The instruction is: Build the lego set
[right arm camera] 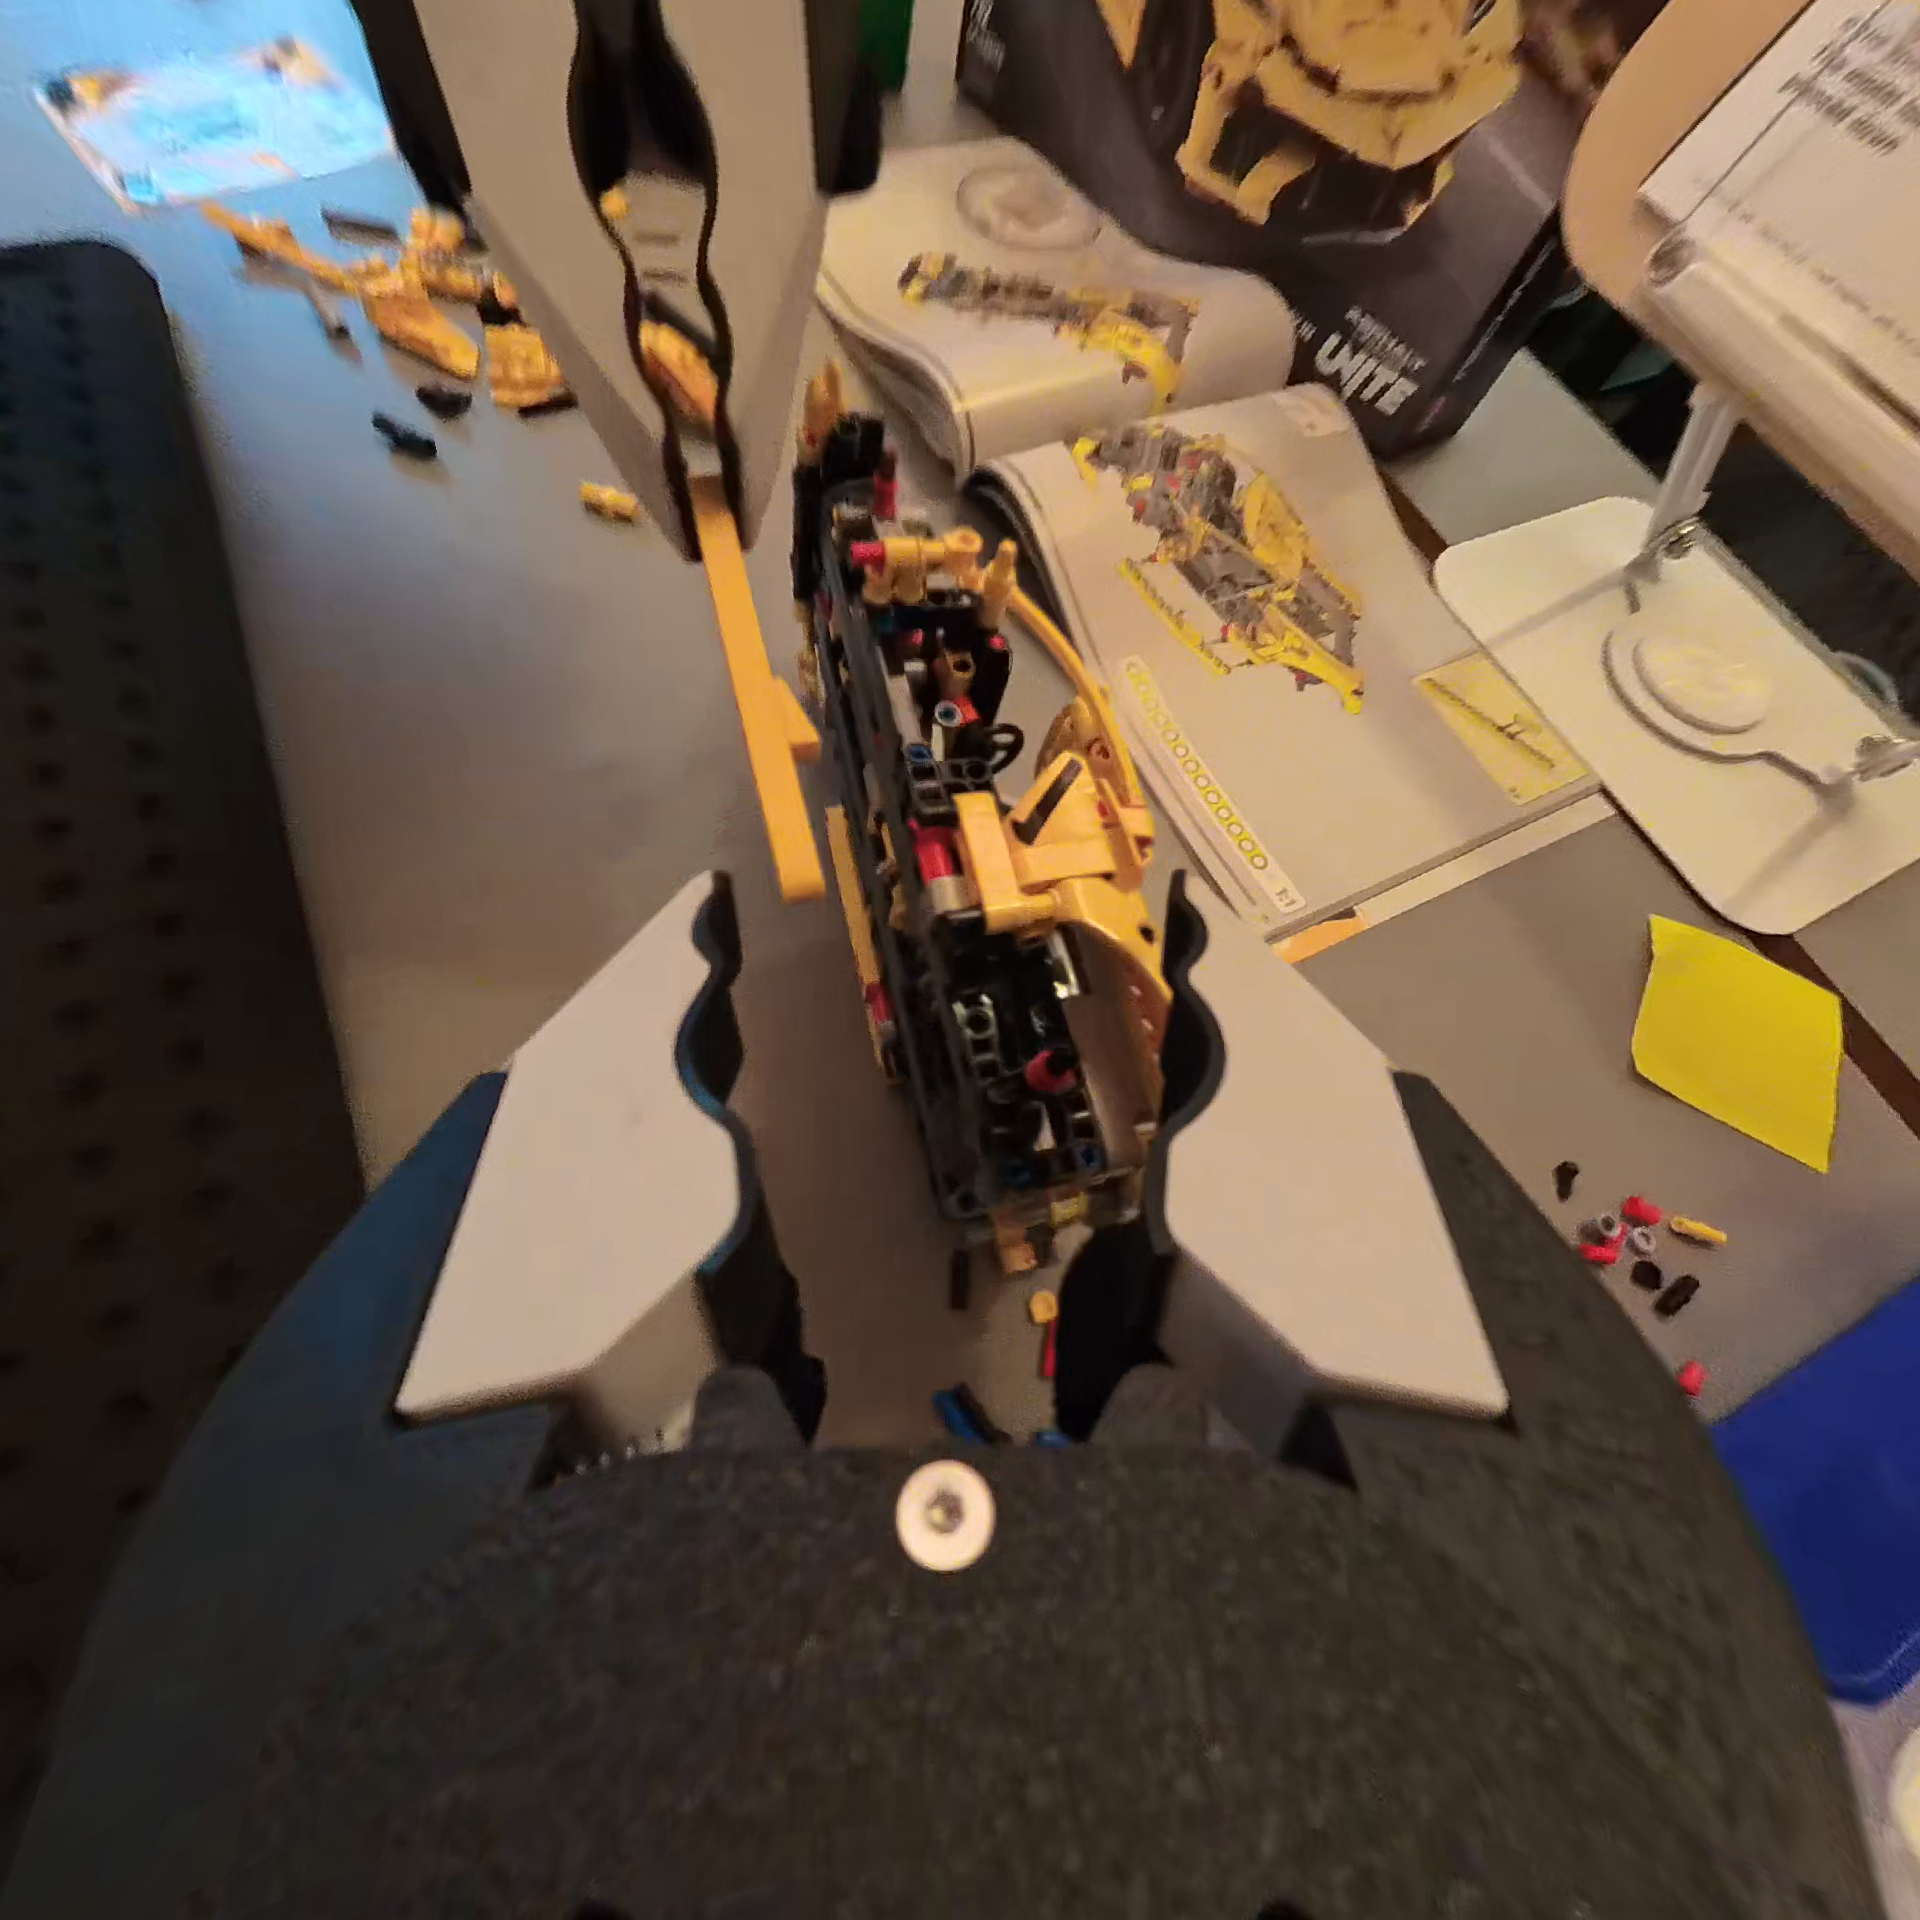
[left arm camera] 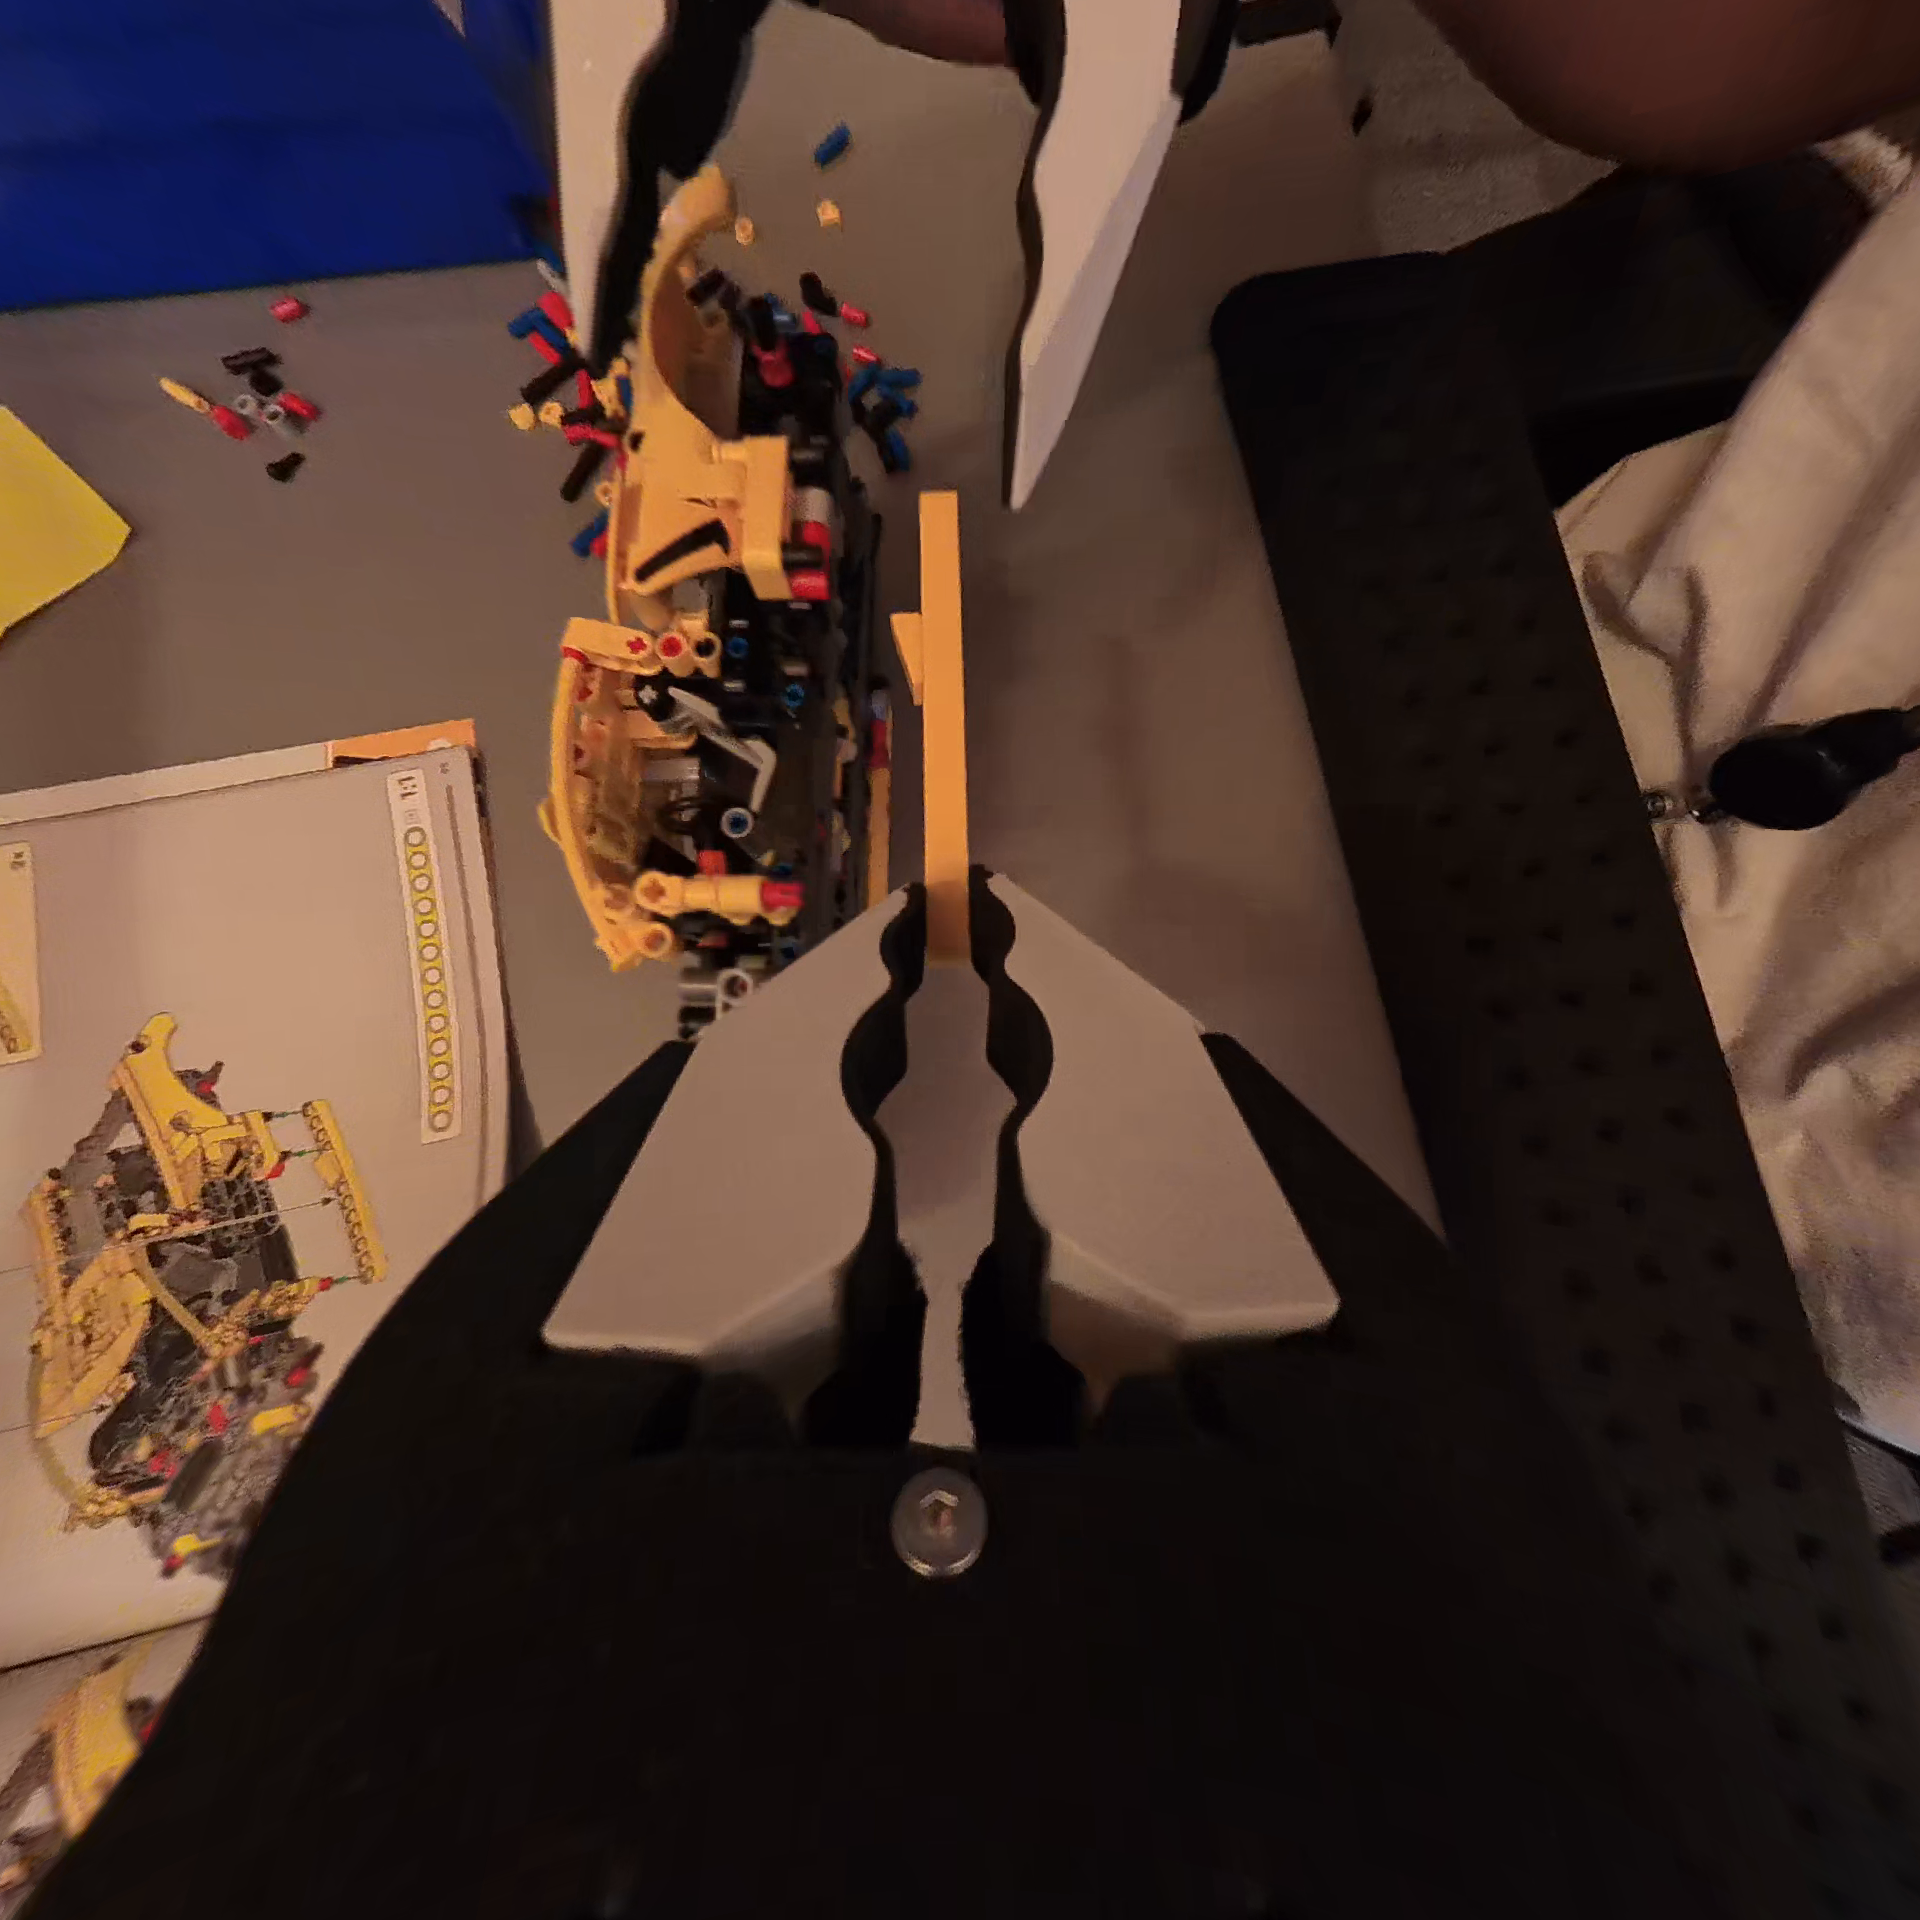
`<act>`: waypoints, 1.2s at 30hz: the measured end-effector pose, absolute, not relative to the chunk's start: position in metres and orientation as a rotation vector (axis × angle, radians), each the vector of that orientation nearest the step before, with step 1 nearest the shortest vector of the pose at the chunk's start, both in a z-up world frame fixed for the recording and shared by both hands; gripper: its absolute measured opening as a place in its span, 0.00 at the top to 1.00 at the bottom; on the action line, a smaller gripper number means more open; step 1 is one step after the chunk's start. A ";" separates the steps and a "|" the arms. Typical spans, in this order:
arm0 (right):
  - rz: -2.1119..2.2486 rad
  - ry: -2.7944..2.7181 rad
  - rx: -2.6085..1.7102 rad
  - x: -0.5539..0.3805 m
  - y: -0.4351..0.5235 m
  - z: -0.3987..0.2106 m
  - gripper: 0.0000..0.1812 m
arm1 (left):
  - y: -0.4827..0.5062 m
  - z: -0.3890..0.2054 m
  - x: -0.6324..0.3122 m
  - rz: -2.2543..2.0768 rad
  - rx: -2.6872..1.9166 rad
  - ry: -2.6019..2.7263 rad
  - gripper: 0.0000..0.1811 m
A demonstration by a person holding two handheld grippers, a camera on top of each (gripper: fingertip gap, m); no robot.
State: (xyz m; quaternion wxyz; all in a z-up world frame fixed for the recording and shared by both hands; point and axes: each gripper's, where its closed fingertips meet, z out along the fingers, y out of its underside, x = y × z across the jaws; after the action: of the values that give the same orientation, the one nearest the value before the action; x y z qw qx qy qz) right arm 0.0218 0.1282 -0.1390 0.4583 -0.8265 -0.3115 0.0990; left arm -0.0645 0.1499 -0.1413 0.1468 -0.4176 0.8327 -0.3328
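The left gripper (left arm camera: 945, 899) has its jaws pinched on one end of a long yellow beam (left arm camera: 941, 717), which runs just beside the black side of the half-built model (left arm camera: 727, 665), close alongside but seemingly not yet pressed in. The right gripper (right arm camera: 940, 914) stands wide open around the near end of the model, its right finger close against the curved yellow panel, nothing clamped. To do this step well, I judge the beam should be kept parallel to the model's black frame and its side tab lined up before pushing, while the open gripper closes to brace the model (it looks free to tip or slide on the table). The left wrist view alone shows the grip on the beam up close and the loose pins (left arm camera: 582, 416) scattered beyond the model. The right wrist view alone shows the open instruction booklet (right arm camera: 1278, 665) right of the model, the set's box (right arm camera: 1299, 156) behind it, and more yellow parts (right arm camera: 436, 301) lying left of the model.
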 end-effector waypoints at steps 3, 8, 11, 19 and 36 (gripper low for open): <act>0.288 -0.879 -2.087 0.023 0.131 -0.151 0.54 | 0.153 -0.139 -0.055 -0.916 -1.197 2.444 0.96; 0.288 -0.968 -2.119 0.027 0.138 -0.159 0.60 | 0.152 -0.140 -0.048 -0.902 -1.194 2.482 0.96; 0.315 -0.981 -2.108 0.026 0.138 -0.159 0.64 | 0.155 -0.141 -0.043 -0.903 -1.203 2.469 0.96; 0.276 -1.010 -2.071 0.030 0.140 -0.158 0.70 | 0.158 -0.141 -0.039 -0.946 -1.213 2.443 0.96; 0.318 -1.001 -2.146 0.032 0.142 -0.157 0.70 | 0.162 -0.148 -0.038 -0.992 -1.254 2.434 0.96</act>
State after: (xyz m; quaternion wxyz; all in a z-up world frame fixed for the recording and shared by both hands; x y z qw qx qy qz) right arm 0.0317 0.1425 -0.1572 0.3672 -0.8355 -0.3897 0.1238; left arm -0.0383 0.1621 -0.1476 0.1143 -0.4277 0.8303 -0.3384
